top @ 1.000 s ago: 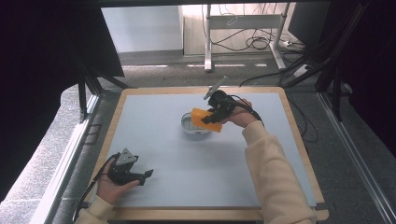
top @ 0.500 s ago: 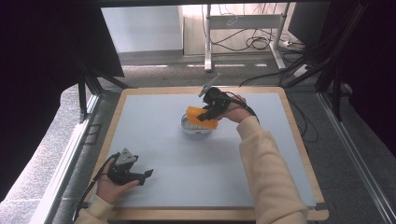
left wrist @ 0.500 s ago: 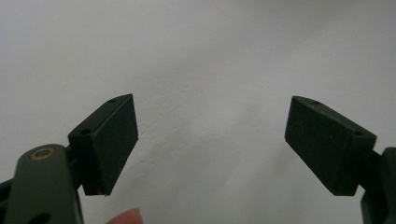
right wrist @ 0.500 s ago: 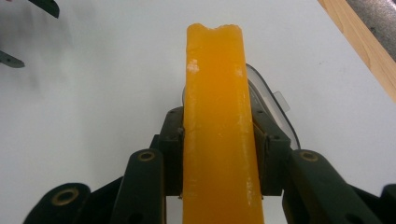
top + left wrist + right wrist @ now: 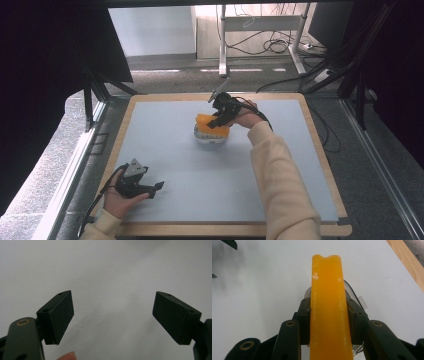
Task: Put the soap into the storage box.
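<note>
In the right gripper view the orange sponge [image 5: 328,312] runs off the bottom edge at 6 o'clock and hides most of the round white object [image 5: 352,293] beneath it, too covered to identify. At 11 o'clock, a dark shape [image 5: 229,243] is cut by the frame.

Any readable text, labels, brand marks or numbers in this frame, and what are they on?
None can be read. The orange sponge clamped in the right gripper is plain, the round white object beneath it shows no legible marking, and the open left gripper and grey table mat carry no lettering.
</note>
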A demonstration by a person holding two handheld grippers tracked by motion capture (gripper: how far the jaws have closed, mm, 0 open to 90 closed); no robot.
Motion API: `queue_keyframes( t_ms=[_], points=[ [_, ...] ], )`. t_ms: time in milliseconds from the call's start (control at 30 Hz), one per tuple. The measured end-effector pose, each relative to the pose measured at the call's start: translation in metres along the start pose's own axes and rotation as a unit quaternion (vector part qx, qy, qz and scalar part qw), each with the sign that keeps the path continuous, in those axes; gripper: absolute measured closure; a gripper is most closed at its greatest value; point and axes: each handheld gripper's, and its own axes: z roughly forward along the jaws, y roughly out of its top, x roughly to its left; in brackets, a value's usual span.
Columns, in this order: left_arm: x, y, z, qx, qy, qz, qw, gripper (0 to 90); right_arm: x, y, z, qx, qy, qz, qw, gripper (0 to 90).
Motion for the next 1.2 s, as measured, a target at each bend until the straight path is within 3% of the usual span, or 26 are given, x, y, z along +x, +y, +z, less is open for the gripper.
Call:
queue_keyframes(
  t_ms=[467,867,1067,1200],
  points=[
    [0.0,0.0,0.001,0.001,-0.001,0.0,1.0,17.2,-0.014,0.003,0.025,0.013,0.007,-0.01,0.9998,62.0],
    [0.0,0.0,0.001,0.001,-0.002,0.001,1.0,17.2,-0.018,0.002,0.039,0.024,0.018,-0.017,0.9994,62.0],
    [0.0,0.0,0.001,0.003,-0.001,0.002,1.0,17.2,-0.021,-0.002,0.041,0.023,0.019,-0.006,0.9995,60.0],
    [0.0,0.0,0.001,0.002,-0.002,0.002,1.0,17.2,-0.023,-0.003,0.032,0.002,0.015,0.016,0.9998,55.6]
  ],
)
